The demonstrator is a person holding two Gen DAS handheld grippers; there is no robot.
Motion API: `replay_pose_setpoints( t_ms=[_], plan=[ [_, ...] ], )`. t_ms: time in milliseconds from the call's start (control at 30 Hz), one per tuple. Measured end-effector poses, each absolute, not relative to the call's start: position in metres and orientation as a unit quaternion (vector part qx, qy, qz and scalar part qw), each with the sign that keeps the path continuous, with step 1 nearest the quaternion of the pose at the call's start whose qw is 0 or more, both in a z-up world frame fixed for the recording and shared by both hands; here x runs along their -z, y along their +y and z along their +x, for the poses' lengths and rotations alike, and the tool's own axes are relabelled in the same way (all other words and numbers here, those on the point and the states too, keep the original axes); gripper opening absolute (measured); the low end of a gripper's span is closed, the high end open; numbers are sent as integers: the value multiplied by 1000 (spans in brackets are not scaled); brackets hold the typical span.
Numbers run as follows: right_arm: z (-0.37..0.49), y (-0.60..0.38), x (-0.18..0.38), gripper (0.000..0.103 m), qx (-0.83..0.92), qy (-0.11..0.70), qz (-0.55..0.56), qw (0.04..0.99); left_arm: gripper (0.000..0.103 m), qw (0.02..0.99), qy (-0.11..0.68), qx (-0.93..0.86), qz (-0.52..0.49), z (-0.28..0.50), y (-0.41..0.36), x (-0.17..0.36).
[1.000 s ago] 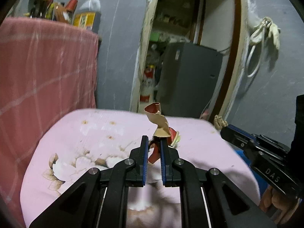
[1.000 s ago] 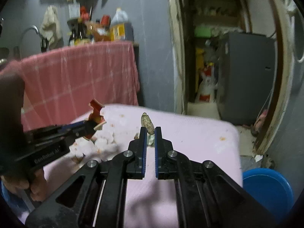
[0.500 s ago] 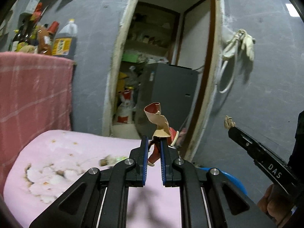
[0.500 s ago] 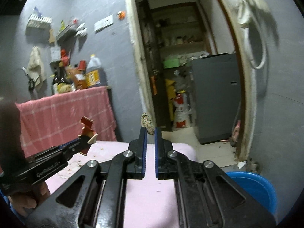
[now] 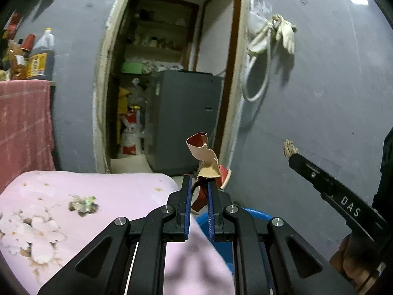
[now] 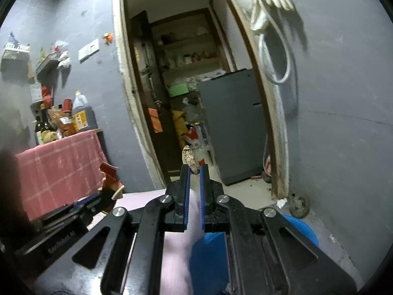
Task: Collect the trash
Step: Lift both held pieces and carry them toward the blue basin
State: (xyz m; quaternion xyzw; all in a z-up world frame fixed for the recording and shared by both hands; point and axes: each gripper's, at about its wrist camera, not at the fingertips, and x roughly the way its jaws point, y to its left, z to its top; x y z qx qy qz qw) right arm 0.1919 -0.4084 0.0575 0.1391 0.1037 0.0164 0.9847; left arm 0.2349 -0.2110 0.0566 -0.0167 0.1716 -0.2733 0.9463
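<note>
Left of the left gripper's (image 5: 198, 184) jaws, a crumpled scrap (image 5: 83, 203) lies on the pink tabletop (image 5: 127, 191), apart from both tools; this piece is not yet collected. The left jaws themselves are nearly closed, pinching a twisted red-and-tan wrapper (image 5: 203, 153) that stands up above the tips. Just below and to the right of those jaws, part of a blue bin (image 5: 248, 215) shows past the tabletop's edge. Further right, the right gripper (image 5: 293, 156) reaches forward with a small brownish scrap (image 5: 289, 147) at its tip.

In the right wrist view, the wrapper (image 6: 110, 177) shows at the left, in the left gripper (image 6: 105, 196). The right gripper's (image 6: 194, 172) jaws are close together, pinching the brownish scrap (image 6: 189, 158), which sticks up above the tips. The bin (image 6: 302, 228) lies below and right of them, on the floor.

As a judgement, the task is midway: two pieces are picked up and held near the bin, but neither is dropped in. What remains is to bring each pair of jaws over the bin, let go, and then fetch the scrap left on the tabletop. Whether the bin already holds trash cannot be seen.
</note>
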Motion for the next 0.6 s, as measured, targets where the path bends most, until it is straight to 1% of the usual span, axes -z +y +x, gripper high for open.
replay_pose_setpoints(
  t_ms=[300,600],
  plan=[
    [198,-438,-39,7,15,151,173,973,9,928,225,296,1,246,-244,-37],
    [218,-451,-18,7,25,218,199,955,10,894,323,312,2,274,-268,-7]
  ],
)
